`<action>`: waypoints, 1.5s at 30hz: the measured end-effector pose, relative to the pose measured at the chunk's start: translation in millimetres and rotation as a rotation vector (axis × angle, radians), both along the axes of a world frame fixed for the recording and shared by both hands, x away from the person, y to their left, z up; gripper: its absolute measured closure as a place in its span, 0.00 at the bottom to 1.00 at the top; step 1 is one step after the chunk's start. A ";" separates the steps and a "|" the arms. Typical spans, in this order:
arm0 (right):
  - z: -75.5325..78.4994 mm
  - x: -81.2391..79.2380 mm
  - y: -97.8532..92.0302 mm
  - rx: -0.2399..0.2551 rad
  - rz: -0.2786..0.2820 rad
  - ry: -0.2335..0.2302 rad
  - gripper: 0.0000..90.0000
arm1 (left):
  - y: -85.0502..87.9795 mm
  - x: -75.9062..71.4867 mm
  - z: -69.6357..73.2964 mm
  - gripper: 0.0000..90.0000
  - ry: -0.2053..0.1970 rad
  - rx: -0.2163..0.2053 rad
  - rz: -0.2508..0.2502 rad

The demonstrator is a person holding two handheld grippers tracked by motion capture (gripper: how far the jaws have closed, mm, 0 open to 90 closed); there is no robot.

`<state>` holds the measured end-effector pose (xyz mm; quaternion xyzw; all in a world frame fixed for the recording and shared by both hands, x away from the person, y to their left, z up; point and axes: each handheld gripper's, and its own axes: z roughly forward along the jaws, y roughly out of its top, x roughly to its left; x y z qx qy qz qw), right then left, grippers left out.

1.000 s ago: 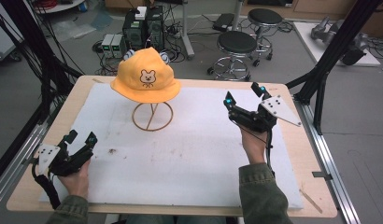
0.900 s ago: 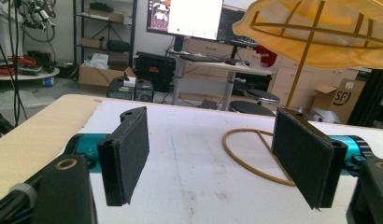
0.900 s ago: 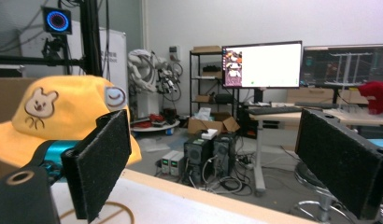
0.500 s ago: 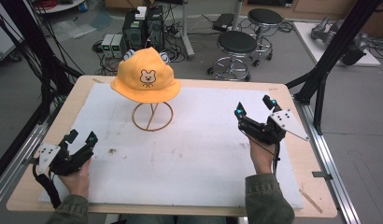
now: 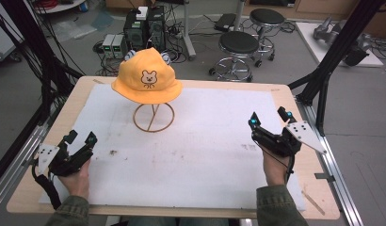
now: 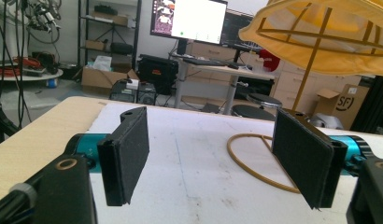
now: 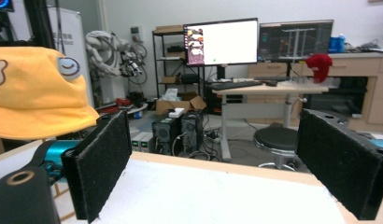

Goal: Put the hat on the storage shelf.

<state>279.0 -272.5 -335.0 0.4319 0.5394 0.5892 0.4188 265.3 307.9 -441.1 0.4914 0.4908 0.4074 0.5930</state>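
The surface (image 5: pixel 285 96) is a wooden board covered for the most part by a white sheet (image 5: pixel 205 141), which bears faint dark smudges toward its near left and right portions.

A yellow bucket hat (image 5: pixel 146 77) with a bear face on its front sits on a gold wire stand (image 5: pixel 153 117). The stand's ring base rests on the white sheet, toward the far edge and left of centre. From the left gripper view, the hat's underside and the wire frame inside it are visible, with the ring base (image 6: pixel 255 158) flat on the sheet.

The left tongs (image 5: pixel 80 139) are near the near-left corner of the surface, held in the person's left hand (image 5: pixel 76 176). Their jaws stand wide apart with nothing between them, directed toward the stand; this is confirmed in the left gripper view.

The right tongs (image 5: pixel 267 117) are near the right edge of the surface, held in the person's right hand (image 5: pixel 275 167). Their jaws also stand wide apart and empty, confirmed in the right gripper view, where the hat (image 7: pixel 35 93) appears beyond the left jaw. A grey three-cornered plate (image 5: pixel 304 135) sits on top of these tongs.

Both tongs are well apart from the hat and stand.

Beyond the far edge, two round stools (image 5: pixel 238 44) and electronic boxes (image 5: pixel 144 28) stand on the floor.
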 end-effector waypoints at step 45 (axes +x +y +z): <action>-92.0 -26.1 -50.2 -0.002 -0.235 0.106 0.11 | -3.0 -2.8 -0.6 0.31 0.012 -0.007 -0.021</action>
